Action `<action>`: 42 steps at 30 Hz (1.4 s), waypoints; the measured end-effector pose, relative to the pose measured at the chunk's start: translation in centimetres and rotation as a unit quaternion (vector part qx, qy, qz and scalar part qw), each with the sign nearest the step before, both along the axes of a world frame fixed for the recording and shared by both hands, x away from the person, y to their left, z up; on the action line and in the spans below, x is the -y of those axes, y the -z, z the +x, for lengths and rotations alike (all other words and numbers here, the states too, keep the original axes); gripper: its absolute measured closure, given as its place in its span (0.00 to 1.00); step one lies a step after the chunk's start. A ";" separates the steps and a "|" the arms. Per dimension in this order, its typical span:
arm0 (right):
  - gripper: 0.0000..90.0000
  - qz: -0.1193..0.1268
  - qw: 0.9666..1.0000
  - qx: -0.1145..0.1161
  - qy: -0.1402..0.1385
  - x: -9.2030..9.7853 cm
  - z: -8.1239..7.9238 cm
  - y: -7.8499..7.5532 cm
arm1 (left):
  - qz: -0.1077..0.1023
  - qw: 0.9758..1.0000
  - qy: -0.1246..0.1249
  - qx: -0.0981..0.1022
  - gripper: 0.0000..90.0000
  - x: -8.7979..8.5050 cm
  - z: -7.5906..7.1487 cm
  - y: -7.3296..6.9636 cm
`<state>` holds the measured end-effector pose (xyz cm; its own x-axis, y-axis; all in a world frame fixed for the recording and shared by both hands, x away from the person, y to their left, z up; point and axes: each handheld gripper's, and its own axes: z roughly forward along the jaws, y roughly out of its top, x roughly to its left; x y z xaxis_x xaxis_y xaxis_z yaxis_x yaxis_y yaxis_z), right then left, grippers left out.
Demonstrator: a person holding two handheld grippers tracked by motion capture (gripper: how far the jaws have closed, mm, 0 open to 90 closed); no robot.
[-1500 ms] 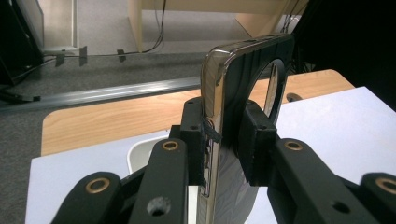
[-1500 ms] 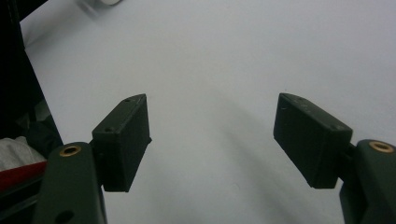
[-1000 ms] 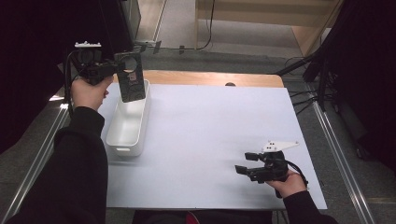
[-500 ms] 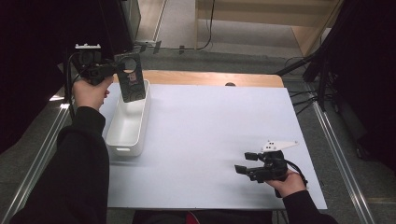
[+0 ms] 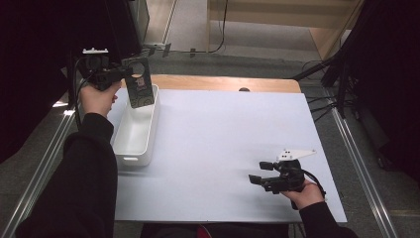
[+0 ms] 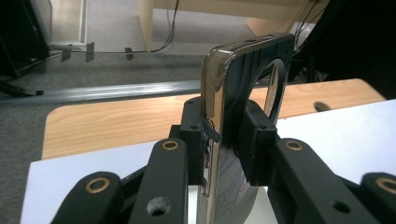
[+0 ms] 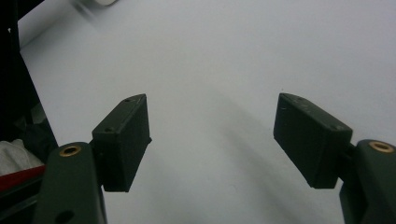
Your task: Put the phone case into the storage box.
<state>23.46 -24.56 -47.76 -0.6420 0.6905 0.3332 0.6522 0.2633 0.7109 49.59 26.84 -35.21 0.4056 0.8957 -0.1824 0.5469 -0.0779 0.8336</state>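
Observation:
A dark phone (image 5: pixel 137 82) with a round ring on its back hangs upright above the far end of the white bin (image 5: pixel 130 159). My left gripper (image 5: pixel 126 74) is shut on it from the left. In the left gripper view both pads clamp the phone (image 6: pixel 233 93) on its shiny edge and its dark back, at my left gripper (image 6: pixel 224 135). My right gripper (image 5: pixel 257 172) lies low over the white table near the front right, pointing left. Its jaws stand open in the right gripper view (image 7: pixel 212 135), with only bare table between them.
The white sheet (image 5: pixel 223 129) covers most of the table, with a wooden strip (image 5: pixel 208 83) along its far edge. The bin looks empty. Metal rails (image 5: pixel 44 163) run down both sides of the table, and cables lie on the floor at the far right.
The left hand with the phone has sunk very slightly over the bin. The right hand and its gripper have kept still.

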 end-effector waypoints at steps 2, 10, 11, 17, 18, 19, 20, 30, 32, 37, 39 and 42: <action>0.29 0.000 1.000 0.000 0.000 0.0 0.0 0.0 | 0.003 1.000 -0.001 0.002 0.82 0.2 0.1 0.2; 0.29 0.002 1.000 -0.001 0.000 0.0 0.0 0.0 | 0.005 1.000 -0.001 -0.004 0.82 0.2 0.8 1.0; 0.29 0.002 1.000 0.000 0.000 0.0 0.0 0.0 | 0.005 1.000 0.000 -0.004 0.82 0.2 0.9 1.1; 0.29 0.003 1.000 0.000 -0.002 0.1 0.1 0.0 | 0.012 1.000 0.001 -0.004 0.82 0.3 1.1 1.6; 0.29 0.004 1.000 0.000 -0.002 0.1 0.1 0.0 | 0.011 1.000 0.002 -0.003 0.82 0.4 1.1 1.6; 0.29 0.004 1.000 0.000 -0.002 0.1 0.1 0.0 | 0.012 1.000 0.003 -0.002 0.82 0.4 1.2 1.6; 0.29 0.004 1.000 0.000 -0.002 0.1 0.1 0.0 | 0.012 1.000 0.004 -0.001 0.82 0.5 1.2 1.7; 0.29 0.004 1.000 0.000 -0.001 0.1 0.1 0.0 | 0.006 1.000 0.004 -0.002 0.82 0.4 1.4 2.6; 0.29 0.003 1.000 0.000 -0.002 0.0 0.1 0.0 | 0.015 1.000 0.001 -0.003 0.82 0.5 1.4 2.8; 0.29 0.002 1.000 0.000 -0.001 0.0 0.1 0.0 | 0.015 1.000 0.005 -0.006 0.82 0.5 1.6 3.3; 0.29 0.002 1.000 0.001 -0.002 0.0 0.1 0.0 | 0.017 1.000 0.005 -0.005 0.82 0.7 1.7 3.4; 0.29 0.003 1.000 0.000 -0.002 0.0 0.1 0.0 | 0.021 1.000 0.007 -0.005 0.82 0.8 1.8 3.6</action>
<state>23.53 -24.57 -47.74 -0.6442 0.6867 0.3367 0.6513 0.2619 0.7122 51.35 26.08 -38.79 0.4167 0.8968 -0.1484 0.5545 -0.1215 0.8233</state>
